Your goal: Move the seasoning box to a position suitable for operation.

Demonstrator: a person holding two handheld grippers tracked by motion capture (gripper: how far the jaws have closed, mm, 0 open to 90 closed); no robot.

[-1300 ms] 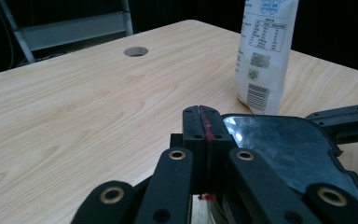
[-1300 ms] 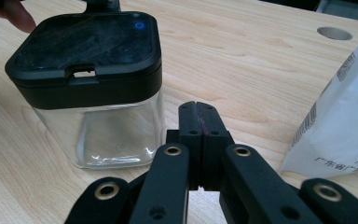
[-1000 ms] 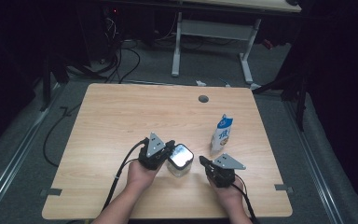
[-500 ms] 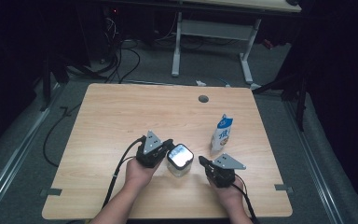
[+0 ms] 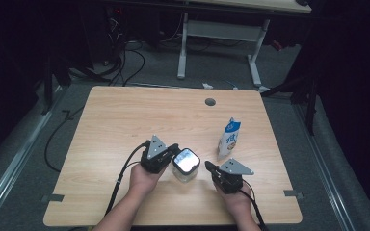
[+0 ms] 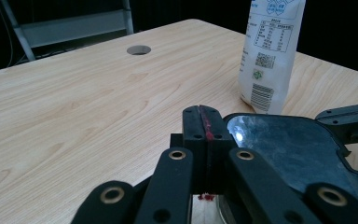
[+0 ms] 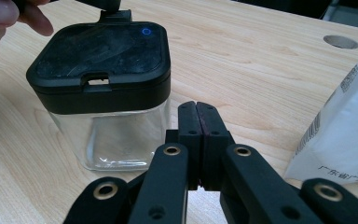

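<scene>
Clear glass jar with square black lid: upright on the wooden table, near the front edge, between the two grippers. Empty, as seen through the glass wall in the right gripper view.

Left gripper: held in the left hand, jaws pressed fully together with nothing between them, as seen in the left gripper view. Tips at the left rim of the jar lid; contact cannot be confirmed. Red smear visible along the seam between the jaws.

Right gripper: held in the right hand, jaws likewise closed on nothing. Tips just right of the jar, apart from it, pointing toward its glass wall.

White milk carton with blue print: upright behind the right gripper, to the right of the jar, apart from both. Barcode and printed table visible on the side facing the left gripper camera.

Round cable hole: near the far edge of the table, behind the carton.
</scene>
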